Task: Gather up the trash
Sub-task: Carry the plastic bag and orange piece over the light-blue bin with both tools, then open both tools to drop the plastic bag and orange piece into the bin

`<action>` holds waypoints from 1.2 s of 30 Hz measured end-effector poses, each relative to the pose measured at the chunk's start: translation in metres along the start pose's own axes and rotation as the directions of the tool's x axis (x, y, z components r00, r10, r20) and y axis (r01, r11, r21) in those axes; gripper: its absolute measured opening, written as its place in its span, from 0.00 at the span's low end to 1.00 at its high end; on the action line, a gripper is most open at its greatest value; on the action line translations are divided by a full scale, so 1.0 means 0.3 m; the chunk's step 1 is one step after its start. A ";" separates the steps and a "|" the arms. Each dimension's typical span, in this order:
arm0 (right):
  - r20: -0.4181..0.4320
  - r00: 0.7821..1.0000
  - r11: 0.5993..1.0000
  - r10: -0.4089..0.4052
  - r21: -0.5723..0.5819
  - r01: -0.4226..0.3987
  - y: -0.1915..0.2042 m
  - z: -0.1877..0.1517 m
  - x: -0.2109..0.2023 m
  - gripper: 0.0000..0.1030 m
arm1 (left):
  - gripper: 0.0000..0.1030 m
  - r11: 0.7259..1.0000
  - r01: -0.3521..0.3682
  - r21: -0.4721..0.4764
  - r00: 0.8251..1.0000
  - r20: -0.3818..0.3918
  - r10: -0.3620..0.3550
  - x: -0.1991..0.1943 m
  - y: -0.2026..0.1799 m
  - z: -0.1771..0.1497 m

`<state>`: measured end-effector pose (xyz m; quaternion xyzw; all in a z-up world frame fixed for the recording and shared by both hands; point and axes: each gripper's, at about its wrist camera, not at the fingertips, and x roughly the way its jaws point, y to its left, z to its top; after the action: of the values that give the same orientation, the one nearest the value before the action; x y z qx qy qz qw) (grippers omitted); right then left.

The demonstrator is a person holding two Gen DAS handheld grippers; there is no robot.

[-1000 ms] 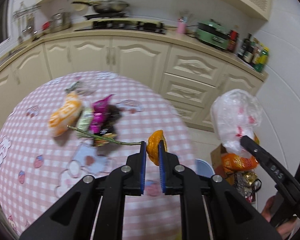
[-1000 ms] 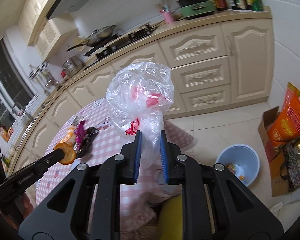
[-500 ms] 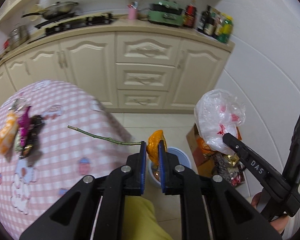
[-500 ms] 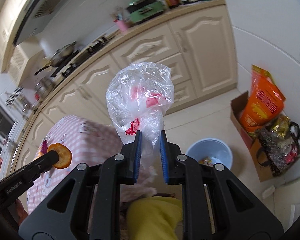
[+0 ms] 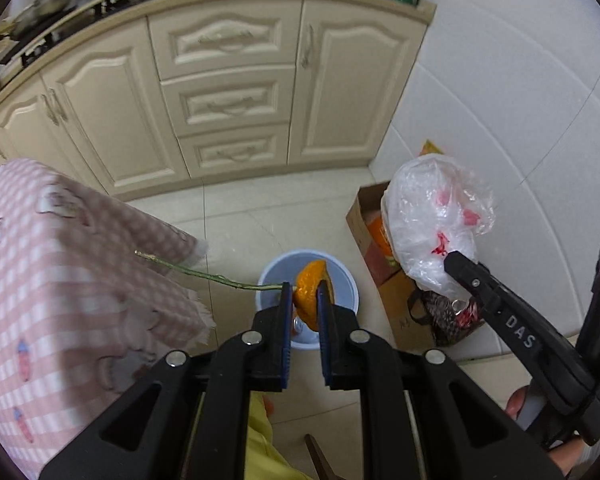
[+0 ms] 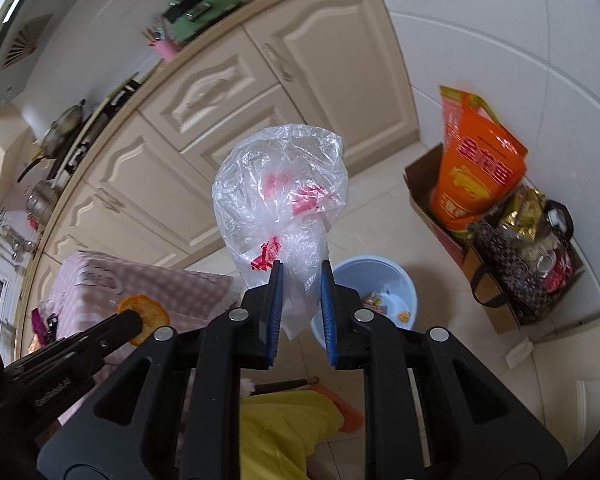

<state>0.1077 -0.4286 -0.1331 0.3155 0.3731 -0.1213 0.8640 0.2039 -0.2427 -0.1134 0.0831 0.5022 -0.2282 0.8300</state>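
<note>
1. The left tool (image 5: 305, 294) is clenched on an orange peel (image 5: 312, 294); a thin green stem (image 5: 204, 274) sticks out sideways from the grip, over the desk's corner.
2. In the left wrist view the peel hangs above a pale blue bin (image 5: 346, 280) that stands on the floor just off the desk's corner.
3. The right tool (image 6: 302, 280) is clenched on the neck of a crumpled clear plastic bag (image 6: 280, 192) with red print, which puffs out beyond the tool tips.
4. In the right wrist view the bin (image 6: 396, 276) sits just behind the bag; a few scraps lie at its bottom.
5. The desk (image 5: 60, 280) wears a pink checked cloth; more wrappers (image 6: 40, 324) lie on it, far from that corner.
6. Beside the bin, against the white wall, an open cardboard box (image 6: 424, 196) holds an orange packet (image 6: 476, 172); a dark patterned bag (image 6: 516, 272) of packets leans on it.
7. Cream cabinets (image 5: 228, 100) run along the back under a worktop with bottles and a green appliance (image 6: 200, 0).
8. Yellow clothing (image 6: 284, 432) of the person shows below the tools.
</note>
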 end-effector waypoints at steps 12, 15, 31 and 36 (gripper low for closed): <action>-0.053 0.998 0.998 -0.046 0.048 0.049 -0.090 0.002 0.086 0.18 | 0.36 0.999 -0.043 0.032 0.997 -0.055 0.045 0.185 -0.050 0.069; -0.069 0.997 0.998 -0.041 0.034 0.044 -0.070 0.003 0.109 0.18 | 0.39 0.998 -0.052 0.017 0.997 -0.053 0.053 0.178 -0.032 0.069; -0.079 0.997 0.993 -0.015 -0.114 0.006 0.125 0.006 0.135 0.68 | 0.46 0.989 -0.113 -0.091 0.994 -0.017 0.112 0.080 0.142 0.035; -0.083 0.996 0.994 -0.013 -0.108 0.004 0.140 -0.008 0.113 0.68 | 0.46 0.989 -0.115 -0.092 0.993 -0.015 0.114 0.056 0.155 0.016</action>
<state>0.1485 -0.3938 -0.1396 0.2715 0.4162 -0.0915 0.8630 0.2358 -0.2083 -0.1299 0.0742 0.5106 -0.1559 0.8423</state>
